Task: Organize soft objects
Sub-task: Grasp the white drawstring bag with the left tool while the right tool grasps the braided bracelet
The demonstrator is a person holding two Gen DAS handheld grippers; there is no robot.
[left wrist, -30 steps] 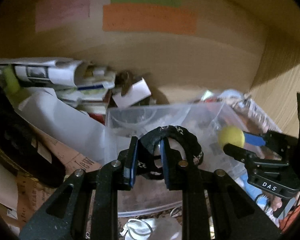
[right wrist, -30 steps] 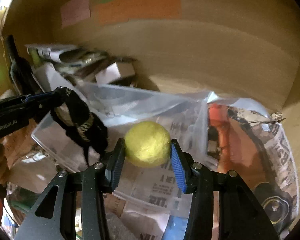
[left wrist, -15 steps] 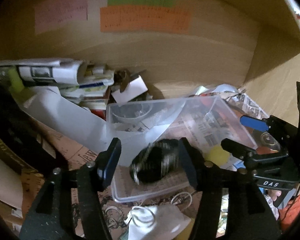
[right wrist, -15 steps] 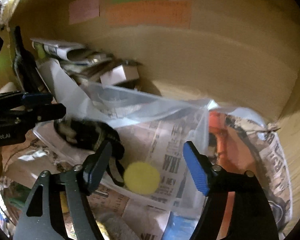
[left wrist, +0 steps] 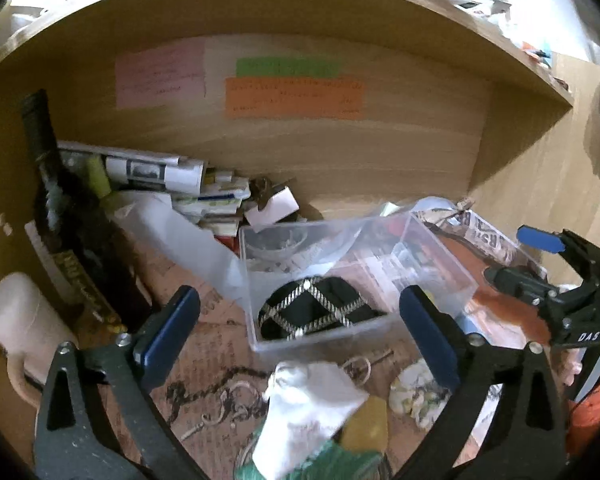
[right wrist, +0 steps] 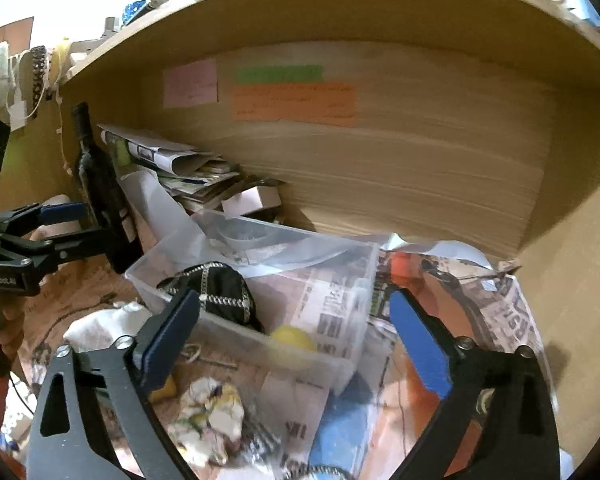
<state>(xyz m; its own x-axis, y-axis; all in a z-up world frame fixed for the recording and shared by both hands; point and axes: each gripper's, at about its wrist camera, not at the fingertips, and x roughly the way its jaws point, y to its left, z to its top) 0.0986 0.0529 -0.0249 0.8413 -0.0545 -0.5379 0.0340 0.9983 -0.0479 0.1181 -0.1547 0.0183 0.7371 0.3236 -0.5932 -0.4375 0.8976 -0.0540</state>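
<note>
A clear plastic box [left wrist: 440, 258] [right wrist: 340, 360] stands on the newspaper-lined shelf floor. In it lies a black fabric piece with a silver chain lattice [left wrist: 316, 308] [right wrist: 216, 288]. A yellow felt ball [right wrist: 292, 340] rests against the box's near wall. My left gripper [left wrist: 298, 294] [right wrist: 88, 224] hovers in front of and above the box, its jaws opening wide with nothing pressed between them. My right gripper [right wrist: 294, 298] [left wrist: 516, 258] is also pulled back from the box, its jaws opening and holding nothing.
A dark bottle [left wrist: 60, 216] [right wrist: 100, 184] stands at the left beside a cream mug [left wrist: 20, 328]. Rolled papers [left wrist: 152, 168] pile up behind the box. A white cloth [left wrist: 312, 396] and a crumpled floral cloth [right wrist: 208, 408] lie in front. Wooden walls enclose the shelf.
Both grippers opened: the left let go of the black piece, the right let go of the yellow ball. Both things now lie in the box. Both grippers drew back and upward.
</note>
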